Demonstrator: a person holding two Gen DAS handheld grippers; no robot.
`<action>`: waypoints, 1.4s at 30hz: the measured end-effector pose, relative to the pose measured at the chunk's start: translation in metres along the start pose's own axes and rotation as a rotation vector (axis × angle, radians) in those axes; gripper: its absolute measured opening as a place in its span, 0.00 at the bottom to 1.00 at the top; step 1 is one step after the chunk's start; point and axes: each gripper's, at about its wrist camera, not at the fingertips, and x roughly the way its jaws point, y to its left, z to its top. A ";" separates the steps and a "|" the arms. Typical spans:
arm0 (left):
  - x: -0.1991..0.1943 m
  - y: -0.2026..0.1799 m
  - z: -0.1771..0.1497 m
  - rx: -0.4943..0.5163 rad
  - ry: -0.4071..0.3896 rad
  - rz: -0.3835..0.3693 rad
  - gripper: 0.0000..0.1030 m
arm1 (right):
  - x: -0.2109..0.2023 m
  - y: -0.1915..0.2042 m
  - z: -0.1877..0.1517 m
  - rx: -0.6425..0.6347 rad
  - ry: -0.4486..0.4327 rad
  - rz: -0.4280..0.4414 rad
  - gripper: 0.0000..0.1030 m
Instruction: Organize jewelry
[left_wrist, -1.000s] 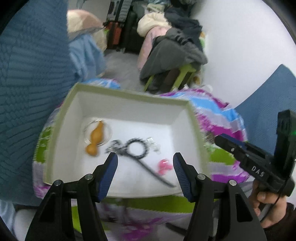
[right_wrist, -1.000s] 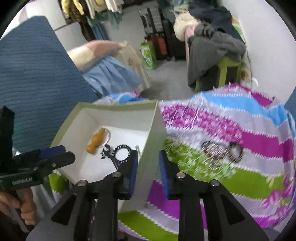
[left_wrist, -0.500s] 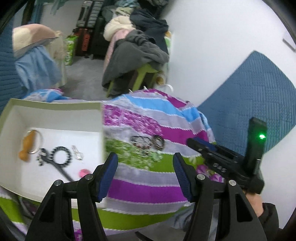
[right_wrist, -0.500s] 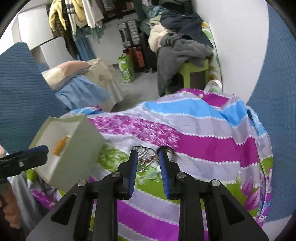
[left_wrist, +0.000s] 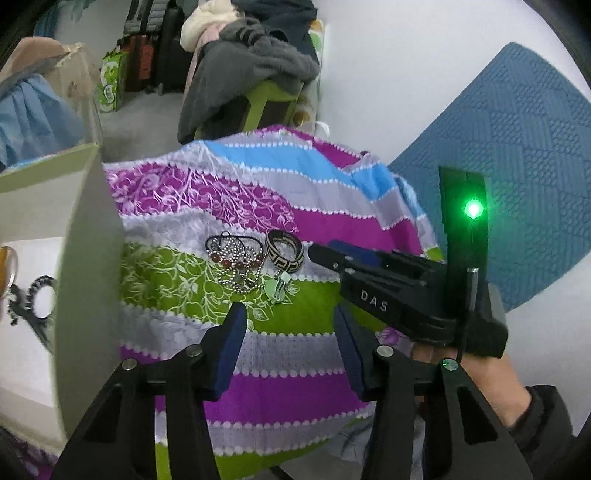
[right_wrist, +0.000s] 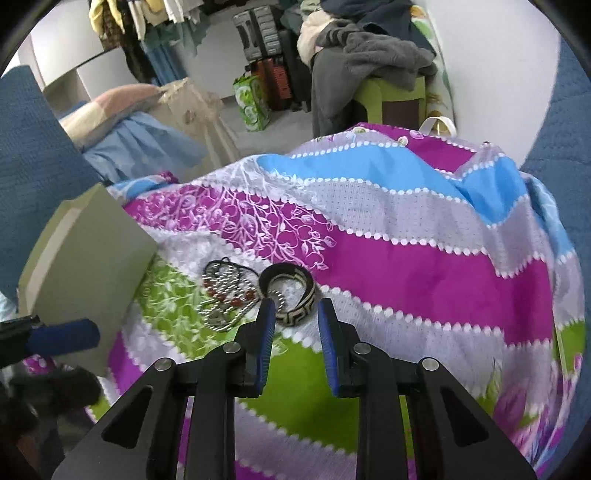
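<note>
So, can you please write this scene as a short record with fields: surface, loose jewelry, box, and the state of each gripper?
surface: striped floral cloth
loose jewelry: patterned bangle, upright on its edge; beside it a tangle of bead chains
box: pale green box at the cloth's left, some dark pieces already inside
left gripper: open, empty, jaws have just been closing
right gripper: open narrowly, empty, tips framing the bangle, not gripping

Your left wrist camera is looking steeply down past its tongs (left_wrist: 290, 325) at the striped cloth (left_wrist: 295, 218), close in. Your right one is facing likewise, nearer; both are sharing the bangle (left_wrist: 285, 252) (right_wrist: 291, 295) and box (left_wrist: 88, 258) (right_wrist: 85, 266).
</note>
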 end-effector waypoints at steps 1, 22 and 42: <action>0.007 0.001 0.001 -0.003 0.008 0.001 0.47 | 0.004 -0.002 0.001 -0.002 0.006 0.002 0.21; 0.081 0.011 0.002 0.031 0.076 0.069 0.44 | 0.032 -0.014 0.011 -0.060 0.037 -0.027 0.05; 0.086 -0.003 -0.007 0.085 0.031 0.137 0.39 | 0.012 -0.043 -0.002 0.072 -0.010 -0.067 0.05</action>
